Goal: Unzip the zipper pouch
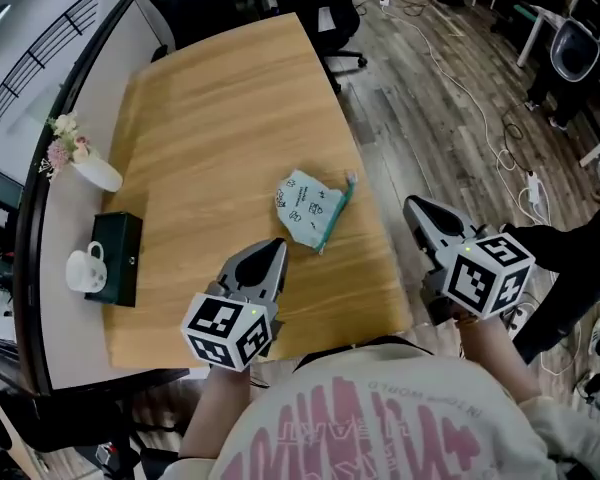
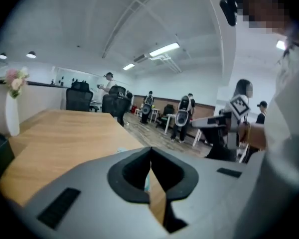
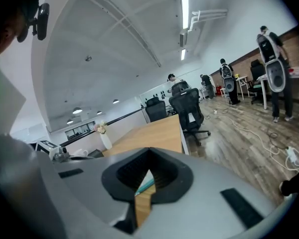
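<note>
Head view: zipper pouch on the table; left gripper and right gripper both clenched, empty

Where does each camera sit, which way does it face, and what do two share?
Head view: on the person's head, steeply down at the table and zipper pouch; left gripper, right gripper, shirt show.
Left gripper view: on it, along shut jaws across the table; right gripper shows.
Right gripper view: on it, along shut jaws toward office chairs; shirt shows.
Shared: flower vase.
</note>
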Demonstrator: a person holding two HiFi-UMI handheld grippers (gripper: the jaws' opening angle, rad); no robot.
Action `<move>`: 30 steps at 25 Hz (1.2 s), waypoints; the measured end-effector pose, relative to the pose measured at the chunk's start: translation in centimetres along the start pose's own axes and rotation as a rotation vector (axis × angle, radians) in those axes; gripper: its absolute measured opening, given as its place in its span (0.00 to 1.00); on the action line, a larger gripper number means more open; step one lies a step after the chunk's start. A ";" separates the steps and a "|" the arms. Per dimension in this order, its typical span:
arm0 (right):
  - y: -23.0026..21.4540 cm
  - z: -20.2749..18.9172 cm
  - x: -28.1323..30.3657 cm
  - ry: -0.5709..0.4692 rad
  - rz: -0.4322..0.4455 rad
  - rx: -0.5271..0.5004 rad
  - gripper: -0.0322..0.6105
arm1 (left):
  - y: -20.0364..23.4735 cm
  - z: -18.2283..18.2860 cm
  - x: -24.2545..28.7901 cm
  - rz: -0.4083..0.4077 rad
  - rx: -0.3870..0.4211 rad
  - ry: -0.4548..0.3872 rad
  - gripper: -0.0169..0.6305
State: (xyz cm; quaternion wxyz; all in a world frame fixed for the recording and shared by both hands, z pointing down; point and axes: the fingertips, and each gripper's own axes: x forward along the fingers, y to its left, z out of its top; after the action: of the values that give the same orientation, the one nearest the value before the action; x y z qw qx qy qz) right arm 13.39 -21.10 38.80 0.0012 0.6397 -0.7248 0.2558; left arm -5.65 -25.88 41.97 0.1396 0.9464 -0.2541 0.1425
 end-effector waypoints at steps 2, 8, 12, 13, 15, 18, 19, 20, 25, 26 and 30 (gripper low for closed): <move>-1.0 -0.4 0.5 0.011 -0.035 0.001 0.05 | 0.0 -2.0 1.9 -0.046 0.136 0.109 0.09; -4.3 -2.9 0.3 0.075 -0.141 0.026 0.05 | -0.4 -6.8 6.1 -0.192 0.429 0.353 0.27; -5.6 -4.1 -0.2 0.103 -0.178 0.067 0.05 | -0.5 -8.9 7.7 -0.261 0.666 0.463 0.32; -5.8 -4.4 -0.3 0.108 -0.185 0.073 0.05 | -0.6 -9.3 7.9 -0.281 0.708 0.484 0.33; -6.0 -4.9 -0.6 0.116 -0.197 0.082 0.05 | -0.6 -10.1 8.6 -0.312 0.764 0.523 0.36; -6.3 -5.3 -1.0 0.126 -0.211 0.088 0.05 | -0.3 -11.0 9.5 -0.336 0.758 0.575 0.37; -6.3 -5.3 -1.2 0.128 -0.214 0.088 0.05 | -0.2 -11.2 9.7 -0.346 0.734 0.587 0.37; -6.4 -5.3 -1.3 0.130 -0.217 0.087 0.05 | -0.1 -11.4 9.9 -0.356 0.706 0.597 0.36; -6.9 -5.1 -1.8 0.126 -0.246 0.084 0.05 | 0.4 -12.3 10.6 -0.388 0.590 0.629 0.28; -7.0 -5.2 -1.9 0.125 -0.250 0.085 0.05 | 0.5 -12.5 10.7 -0.385 0.582 0.632 0.27; -7.5 -5.3 -2.6 0.123 -0.257 0.085 0.05 | -0.2 -13.3 11.0 -0.362 0.526 0.631 0.25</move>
State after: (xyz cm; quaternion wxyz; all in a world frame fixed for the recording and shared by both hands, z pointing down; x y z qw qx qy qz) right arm 19.12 -17.11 45.31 0.0512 0.7098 -0.6240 0.3229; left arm 0.95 -26.14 57.90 -0.0125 0.8892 0.0153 0.4572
